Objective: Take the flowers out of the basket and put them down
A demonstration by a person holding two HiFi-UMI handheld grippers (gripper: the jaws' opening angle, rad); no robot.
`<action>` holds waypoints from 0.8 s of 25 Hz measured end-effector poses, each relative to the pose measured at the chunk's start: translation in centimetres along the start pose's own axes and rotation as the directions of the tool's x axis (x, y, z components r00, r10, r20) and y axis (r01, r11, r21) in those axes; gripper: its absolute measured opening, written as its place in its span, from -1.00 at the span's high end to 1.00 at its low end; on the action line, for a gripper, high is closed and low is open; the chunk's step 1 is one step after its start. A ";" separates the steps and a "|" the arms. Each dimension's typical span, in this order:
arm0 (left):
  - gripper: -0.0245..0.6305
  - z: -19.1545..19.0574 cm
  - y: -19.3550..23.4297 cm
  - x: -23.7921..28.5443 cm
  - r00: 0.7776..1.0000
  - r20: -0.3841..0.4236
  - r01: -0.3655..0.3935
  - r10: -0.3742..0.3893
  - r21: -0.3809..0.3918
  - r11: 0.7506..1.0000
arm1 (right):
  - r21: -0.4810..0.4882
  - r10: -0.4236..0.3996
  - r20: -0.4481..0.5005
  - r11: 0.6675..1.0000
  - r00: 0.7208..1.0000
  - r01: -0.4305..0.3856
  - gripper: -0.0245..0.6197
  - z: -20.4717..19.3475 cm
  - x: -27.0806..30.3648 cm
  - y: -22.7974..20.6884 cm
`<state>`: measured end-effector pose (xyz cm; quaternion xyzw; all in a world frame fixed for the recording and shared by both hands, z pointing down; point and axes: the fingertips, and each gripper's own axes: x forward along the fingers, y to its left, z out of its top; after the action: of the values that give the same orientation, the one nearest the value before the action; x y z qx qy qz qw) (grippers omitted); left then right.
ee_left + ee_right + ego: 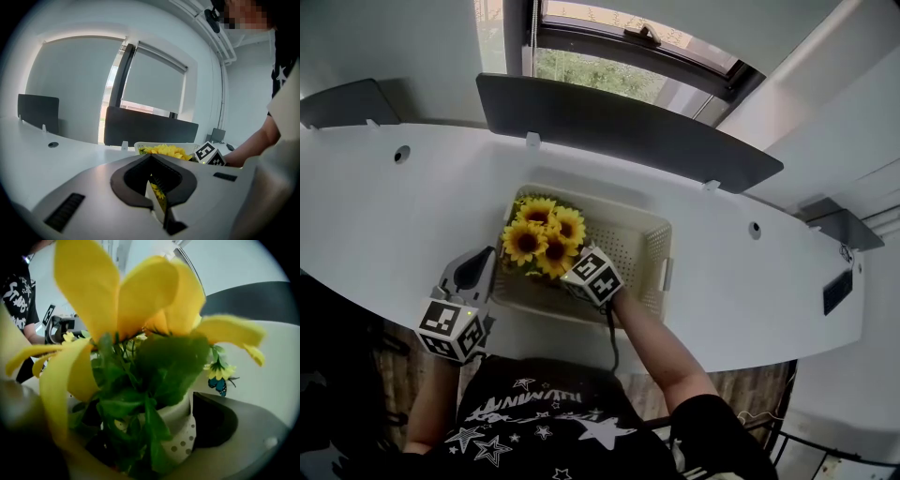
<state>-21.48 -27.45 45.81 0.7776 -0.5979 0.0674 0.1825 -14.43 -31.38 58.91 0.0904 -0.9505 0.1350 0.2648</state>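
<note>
The sunflowers (542,236) stand in a white polka-dot pot (180,427) at the left end of the cream basket (654,246) on the white desk (384,220). The right gripper (572,277) reaches into the basket, its jaws spread wide on either side of the pot. The left gripper (487,256) is clamped on the basket's near-left rim.

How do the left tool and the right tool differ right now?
The left tool sits at the basket's left rim, jaws nearly together on its wall; the right tool reaches inside the basket, jaws wide around the flowers' white dotted pot. The left tool's view is clear across the desk; the right tool's is filled with the flowers. Both carry marker cubes.
</note>
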 end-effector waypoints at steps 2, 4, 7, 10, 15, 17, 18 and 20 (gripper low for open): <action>0.90 0.0 0.0 0.0 1.000 0.000 0.001 -0.001 -0.002 1.000 | 0.015 -0.023 0.010 1.000 1.000 0.023 -0.76 0.4 0.3 0.0; 0.90 -0.1 0.0 0.0 1.000 0.000 0.004 -0.004 -0.002 1.000 | 0.029 -0.045 0.004 0.999 0.999 0.045 -0.77 0.6 0.8 0.0; 0.90 -0.1 -0.2 0.1 1.000 -0.003 0.011 -0.011 0.002 1.000 | 0.017 -0.071 0.004 0.997 0.997 0.071 -0.77 0.7 1.4 -0.3; 0.90 -0.2 -0.4 0.0 1.000 -0.008 0.013 -0.013 0.001 1.000 | -0.019 -0.070 0.023 0.997 0.997 0.071 -0.77 0.8 1.7 -0.4; 0.90 -0.5 -0.3 0.2 1.000 -0.014 0.012 -0.012 -0.003 1.000 | -0.036 -0.068 0.052 0.997 0.996 0.070 -0.77 0.9 2.0 -0.6; 0.90 -0.7 -0.2 0.4 1.000 -0.019 0.008 -0.008 -0.004 1.000 | -0.047 -0.073 0.049 0.996 0.996 0.075 -0.77 1.1 2.4 -0.8; 0.90 -0.7 -0.1 0.4 1.000 -0.022 0.006 -0.006 -0.005 1.000 | -0.057 -0.078 0.040 0.995 0.996 0.080 -0.77 1.1 2.5 -1.0; 0.90 -0.9 -0.1 0.4 1.000 -0.027 0.001 -0.001 -0.007 1.000 | -0.078 -0.083 0.021 0.993 0.996 0.084 -0.75 1.2 2.7 -1.1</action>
<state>-21.16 -27.51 46.74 0.7763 -0.5951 0.0758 0.1934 -17.04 -33.01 59.60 0.1208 -0.9528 0.0853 0.2652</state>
